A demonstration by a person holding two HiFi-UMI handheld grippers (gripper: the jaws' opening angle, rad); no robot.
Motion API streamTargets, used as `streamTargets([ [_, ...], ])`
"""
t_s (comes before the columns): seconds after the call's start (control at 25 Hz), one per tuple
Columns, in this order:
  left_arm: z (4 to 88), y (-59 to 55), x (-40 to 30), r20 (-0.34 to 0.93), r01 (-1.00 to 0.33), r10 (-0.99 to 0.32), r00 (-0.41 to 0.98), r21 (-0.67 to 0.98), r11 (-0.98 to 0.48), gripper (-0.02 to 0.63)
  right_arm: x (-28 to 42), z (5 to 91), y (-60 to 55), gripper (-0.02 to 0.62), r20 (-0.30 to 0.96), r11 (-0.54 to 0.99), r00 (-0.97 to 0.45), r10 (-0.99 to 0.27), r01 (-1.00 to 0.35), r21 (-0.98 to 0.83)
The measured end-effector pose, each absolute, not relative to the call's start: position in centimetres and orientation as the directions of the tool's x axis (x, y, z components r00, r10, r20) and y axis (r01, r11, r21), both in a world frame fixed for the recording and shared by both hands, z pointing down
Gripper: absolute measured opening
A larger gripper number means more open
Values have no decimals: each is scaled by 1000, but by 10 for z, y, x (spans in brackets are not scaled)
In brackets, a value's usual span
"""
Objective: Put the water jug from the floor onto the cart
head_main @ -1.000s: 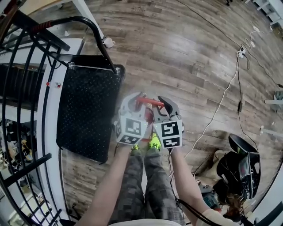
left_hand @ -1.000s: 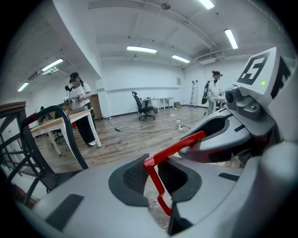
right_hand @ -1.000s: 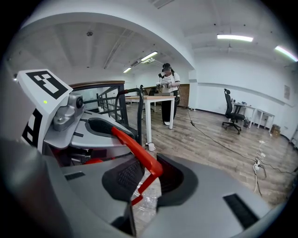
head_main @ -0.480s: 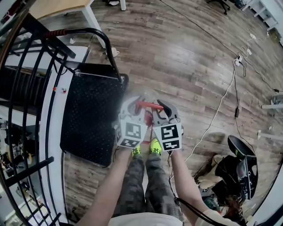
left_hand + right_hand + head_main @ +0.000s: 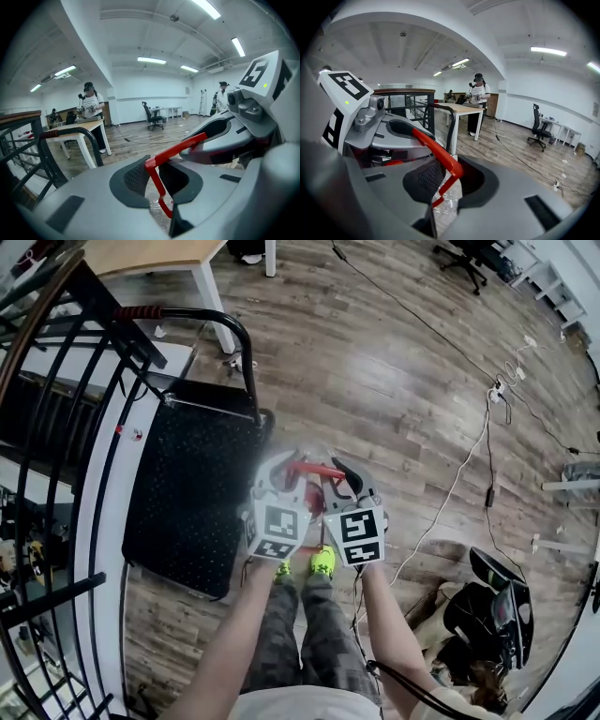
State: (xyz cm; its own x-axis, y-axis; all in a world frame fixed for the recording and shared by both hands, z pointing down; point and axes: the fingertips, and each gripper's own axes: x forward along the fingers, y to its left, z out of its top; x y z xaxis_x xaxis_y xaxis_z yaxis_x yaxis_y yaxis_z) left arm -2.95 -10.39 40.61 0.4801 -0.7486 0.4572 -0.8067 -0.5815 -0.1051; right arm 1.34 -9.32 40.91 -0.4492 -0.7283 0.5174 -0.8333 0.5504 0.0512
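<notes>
The step in hand looks like the carry across: the water jug (image 5: 157, 206) hangs clear of the floor (image 5: 403, 381), just beside the right edge of the cart (image 5: 187, 493), and has yet to come over the black deck; to do it well, both hands should rise level with one another so the red handle (image 5: 317, 467) stays flat and the load does not slide toward one end; the jug's base needs to clear the deck's rim before any sideways move, and the swing to the left should be slow, since a full jug will pendulum under so thin a grip; the cart's push bar (image 5: 202, 320) stands at the far end, so the middle of the deck is the safer place to aim for; set it down upright before letting go

The left gripper (image 5: 158, 180) has its jaws drawn in to a narrow gap and pinches the handle at the corner where the bar bends downward; the dark ribbed pads (image 5: 136, 177) press on either side of it; the right gripper (image 5: 447, 180) is likewise partly closed and clamped on the handle's other corner; clear plastic of the jug shows just below each pair of jaws; from the head view the body of the jug is mostly hidden under the two grippers
</notes>
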Motion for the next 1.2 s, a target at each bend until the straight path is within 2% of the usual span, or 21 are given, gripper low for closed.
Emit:
streamTargets([
  [0.56,393,-99,-97,459,-862,-790,406,-93,-498,60,-54,396,-93,80,513,640,-530,-675,-767,51],
  [1.2,401,-137,-185,500,-948,-851,158,-163,-272,59,-142,403,-141,78,498,809,-717,-488,-586,-51],
])
